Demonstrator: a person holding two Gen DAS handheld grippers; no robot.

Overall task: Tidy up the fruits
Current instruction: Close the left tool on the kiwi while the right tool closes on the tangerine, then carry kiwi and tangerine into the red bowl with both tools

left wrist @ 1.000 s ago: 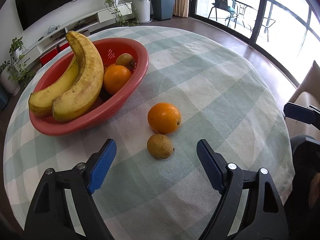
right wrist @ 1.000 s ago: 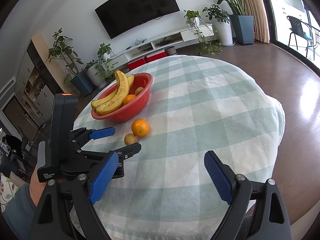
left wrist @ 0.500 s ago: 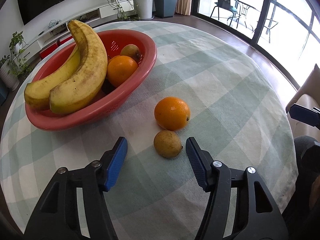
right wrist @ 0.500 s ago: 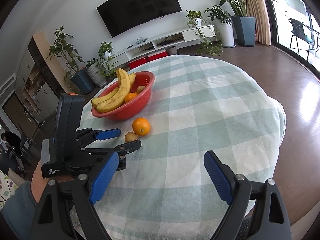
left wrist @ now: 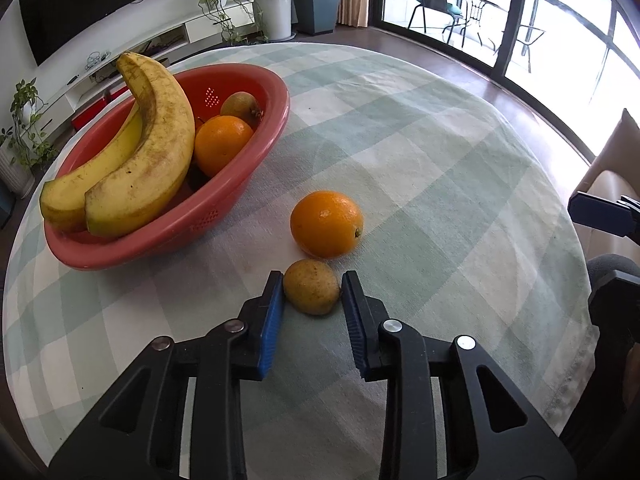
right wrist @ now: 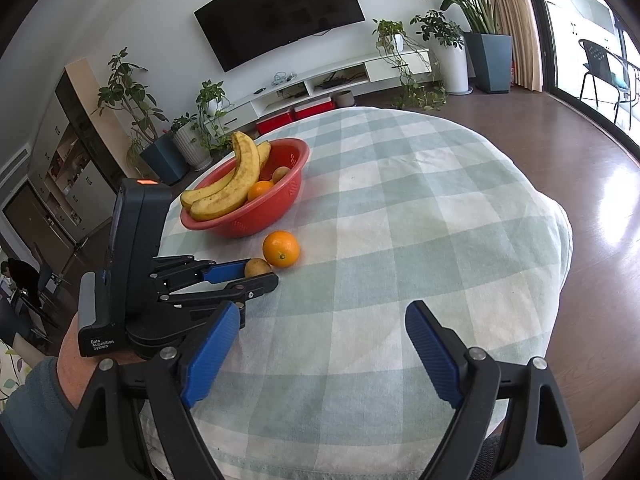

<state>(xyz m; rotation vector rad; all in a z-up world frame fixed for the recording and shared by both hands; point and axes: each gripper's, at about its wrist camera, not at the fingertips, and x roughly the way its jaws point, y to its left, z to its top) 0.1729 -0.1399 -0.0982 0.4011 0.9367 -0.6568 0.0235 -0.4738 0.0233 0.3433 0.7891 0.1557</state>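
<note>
Closed since a second ago: left gripper [left wrist: 312, 292], from wide apart to clamped on the small brown fruit [left wrist: 311, 287], blue fingers [left wrist: 273, 312] pressing it from either side. Rests on the checked cloth of the bench [left wrist: 440, 168], this fruit, just in front of the loose orange [left wrist: 326, 223] and touching or almost touching it. Sits to the left of both, the red bowl [left wrist: 256, 160], loaded with two bananas [left wrist: 148, 148], a second orange [left wrist: 223, 145] and another small brown fruit [left wrist: 239, 105] against the far wall. Seen from the right wrist view, same grip: left gripper [right wrist: 256, 274] lying low over the cloth, fingers on the small brown fruit [right wrist: 258, 267], loose orange [right wrist: 281, 249] just beyond, red bowl [right wrist: 288, 192] further back. Held by a hand [right wrist: 72, 356] in a grey-blue sleeve [right wrist: 28, 420], that tool. Hangs nearer the bench's edge, right gripper [right wrist: 316, 354], fingers [right wrist: 430, 354] spread wide with nothing between them but cloth, well apart from all the fruit. Shows at the right rim of the left wrist view, one blue finger of the right gripper [left wrist: 600, 214].
</note>
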